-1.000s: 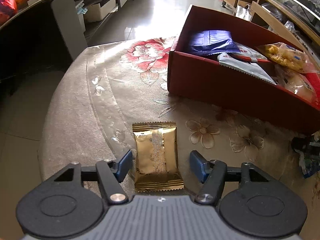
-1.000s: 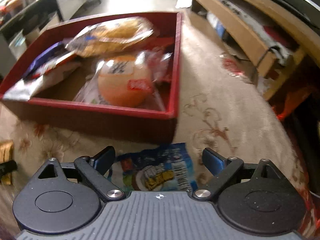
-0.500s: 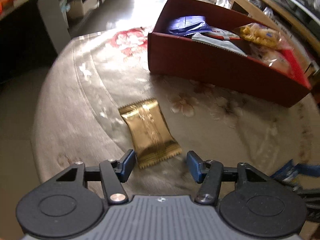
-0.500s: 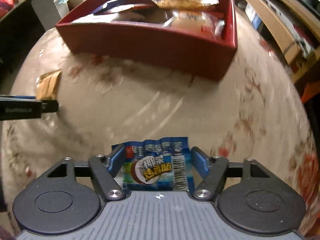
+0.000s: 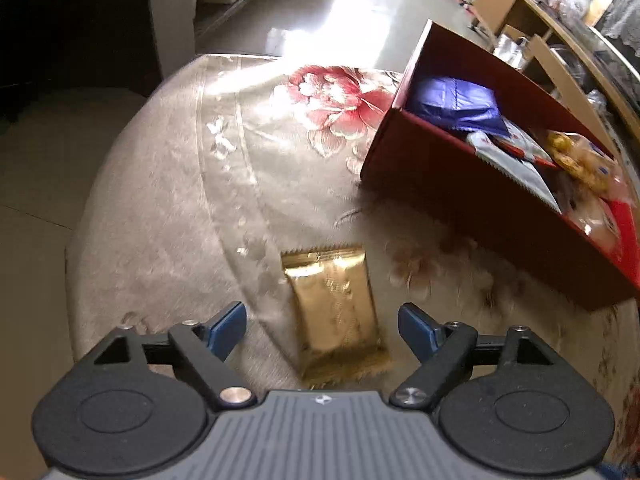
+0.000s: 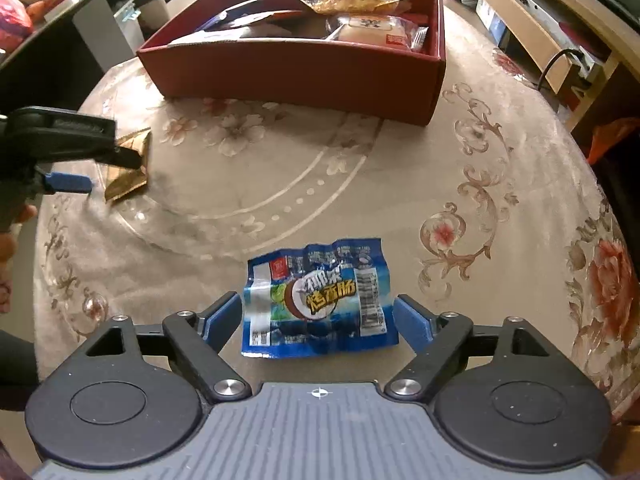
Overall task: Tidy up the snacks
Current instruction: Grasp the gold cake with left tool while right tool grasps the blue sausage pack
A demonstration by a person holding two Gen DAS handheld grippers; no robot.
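Note:
A gold snack packet (image 5: 336, 312) lies flat on the flowered tablecloth, between the blue pads of my left gripper (image 5: 322, 326). Its jaws are opening and stand clear of the packet on both sides. In the right wrist view a blue snack packet (image 6: 318, 300) lies flat on the cloth between the pads of my right gripper (image 6: 318, 320), whose jaws are opening with small gaps at each side. The red box (image 6: 304, 64) holding several snacks stands at the far side of the table. The left gripper (image 6: 76, 168) and the gold packet (image 6: 128, 176) also show at the left of that view.
The round table's edge (image 5: 76, 240) drops to the floor at the left. The red box (image 5: 500, 216) stands to the right of the left gripper. A wooden shelf unit (image 6: 540, 20) runs along the far right. A person's hand (image 6: 12, 232) shows at the left edge.
Both grippers narrowed around their packets half a second ago and now stand wider. The right gripper has drawn back from the red box, with more of the table in view.

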